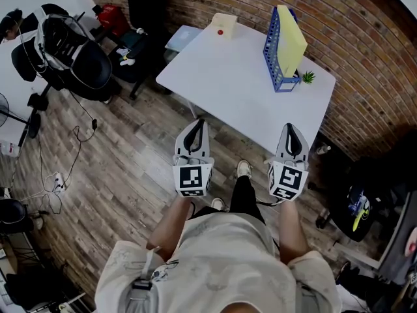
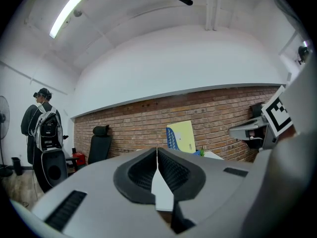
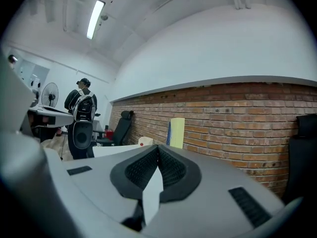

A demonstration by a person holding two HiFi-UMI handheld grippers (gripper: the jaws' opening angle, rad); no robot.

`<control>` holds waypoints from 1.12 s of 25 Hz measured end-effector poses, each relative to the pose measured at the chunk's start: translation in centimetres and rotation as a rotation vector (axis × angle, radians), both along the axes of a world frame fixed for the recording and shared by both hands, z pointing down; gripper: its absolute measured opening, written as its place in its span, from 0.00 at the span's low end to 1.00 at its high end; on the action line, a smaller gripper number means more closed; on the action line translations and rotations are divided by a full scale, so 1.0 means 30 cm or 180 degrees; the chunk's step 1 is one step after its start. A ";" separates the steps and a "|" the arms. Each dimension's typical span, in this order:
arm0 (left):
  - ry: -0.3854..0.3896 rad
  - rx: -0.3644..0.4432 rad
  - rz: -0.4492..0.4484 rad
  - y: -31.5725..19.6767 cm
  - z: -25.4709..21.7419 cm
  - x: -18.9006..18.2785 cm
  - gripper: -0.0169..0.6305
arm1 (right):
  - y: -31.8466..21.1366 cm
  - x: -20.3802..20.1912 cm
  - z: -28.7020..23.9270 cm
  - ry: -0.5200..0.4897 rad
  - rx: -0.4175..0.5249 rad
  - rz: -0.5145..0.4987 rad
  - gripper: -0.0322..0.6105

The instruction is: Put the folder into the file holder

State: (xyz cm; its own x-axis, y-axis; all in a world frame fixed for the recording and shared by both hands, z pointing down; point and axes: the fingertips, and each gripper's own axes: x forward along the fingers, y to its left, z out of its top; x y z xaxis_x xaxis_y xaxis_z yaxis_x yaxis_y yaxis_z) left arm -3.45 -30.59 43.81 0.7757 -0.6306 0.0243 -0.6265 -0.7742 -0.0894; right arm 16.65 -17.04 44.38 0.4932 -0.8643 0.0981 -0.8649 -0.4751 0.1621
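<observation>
A yellow folder (image 1: 291,31) stands upright inside the blue file holder (image 1: 273,52) near the far right corner of the white table (image 1: 228,87). Both grippers hang over the wooden floor in front of the table, close to my body and well short of the holder. My left gripper (image 1: 199,121) is shut with nothing between its pads. My right gripper (image 1: 291,128) is shut and empty too. In the left gripper view the folder (image 2: 184,135) and holder (image 2: 171,139) show beyond the closed left gripper (image 2: 157,150). In the right gripper view the folder (image 3: 177,132) stands past the closed right gripper (image 3: 158,147).
A small green plant (image 1: 308,77) sits beside the holder, and a cream box with a red dot (image 1: 223,25) stands at the table's far edge. A brick wall backs the table. A chair with a backpack (image 1: 71,51) and cables (image 1: 58,175) lie to the left. A person (image 2: 42,120) stands at the far left.
</observation>
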 end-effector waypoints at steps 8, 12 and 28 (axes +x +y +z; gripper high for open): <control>-0.0002 0.0034 -0.0032 -0.006 -0.003 -0.009 0.06 | 0.009 0.010 0.017 -0.0035 -0.0041 0.0020 0.08; -0.0011 0.0035 -0.0022 -0.004 -0.003 -0.007 0.06 | 0.017 0.021 0.013 -0.0024 -0.0041 0.0044 0.08; -0.0038 -0.0008 -0.0025 -0.001 0.009 0.001 0.06 | 0.034 0.035 0.000 -0.0051 -0.0025 0.0091 0.08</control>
State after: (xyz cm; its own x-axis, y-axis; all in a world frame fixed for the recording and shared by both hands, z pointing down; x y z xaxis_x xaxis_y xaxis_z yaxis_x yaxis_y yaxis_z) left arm -3.41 -30.61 44.07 0.7704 -0.6366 0.0352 -0.6315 -0.7695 -0.0952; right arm 17.70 -16.02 44.39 0.5161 -0.8491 0.1130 -0.8534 -0.4985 0.1523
